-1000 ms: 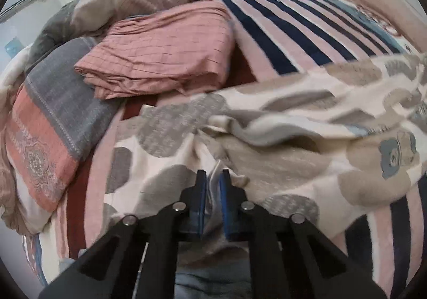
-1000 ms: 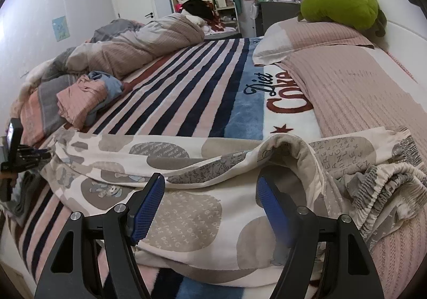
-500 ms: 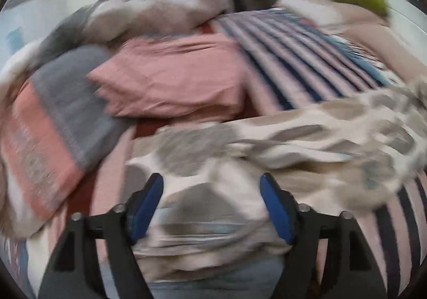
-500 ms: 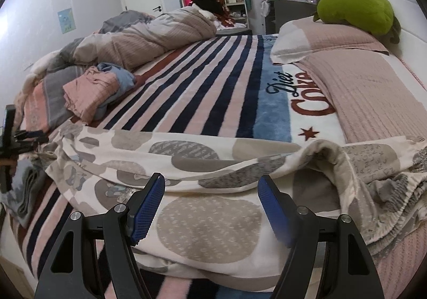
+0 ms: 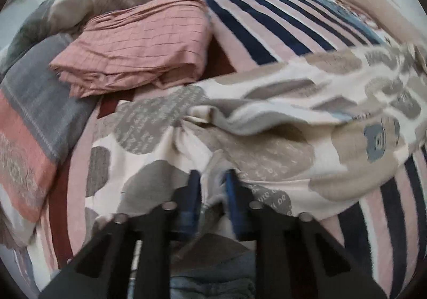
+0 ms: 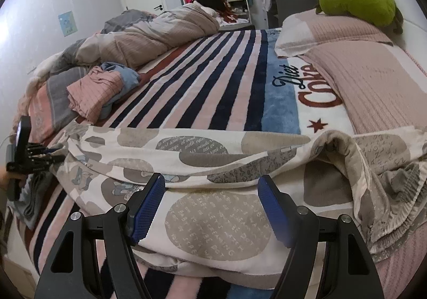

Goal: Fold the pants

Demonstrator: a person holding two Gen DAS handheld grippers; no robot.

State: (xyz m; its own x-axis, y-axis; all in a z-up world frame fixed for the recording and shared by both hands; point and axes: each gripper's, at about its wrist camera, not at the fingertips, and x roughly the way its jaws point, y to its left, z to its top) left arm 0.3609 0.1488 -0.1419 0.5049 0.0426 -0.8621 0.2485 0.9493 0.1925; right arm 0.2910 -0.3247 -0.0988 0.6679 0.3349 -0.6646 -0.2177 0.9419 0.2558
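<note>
The cream pants with grey and beige patches [image 6: 213, 219] lie stretched across the striped bed, their elastic waistband bunched at the right. My left gripper [image 5: 213, 181] is at the leg end of the pants [image 5: 267, 155]. Its jaws are closing, and a fold of the fabric is pinched between the blue pads. In the right wrist view this left gripper [image 6: 29, 157] shows at the far left edge, held by a hand. My right gripper [image 6: 210, 192] hovers open over the middle of the pants, with nothing gripped.
A folded pink checked cloth [image 5: 138, 45] sits just beyond the leg end. A rumpled duvet [image 6: 149, 37] lies along the far left, and a pillow [image 6: 347, 40] with a green plush [image 6: 357, 3] is at the right. The striped blanket [image 6: 213, 72] lies beyond the pants. Grey-blue clothing [image 5: 213, 267] lies under my left gripper.
My left gripper opened wide, then came together again on a fold at the pants' leg end. The right gripper shifted slightly left over the pants and stayed open.
</note>
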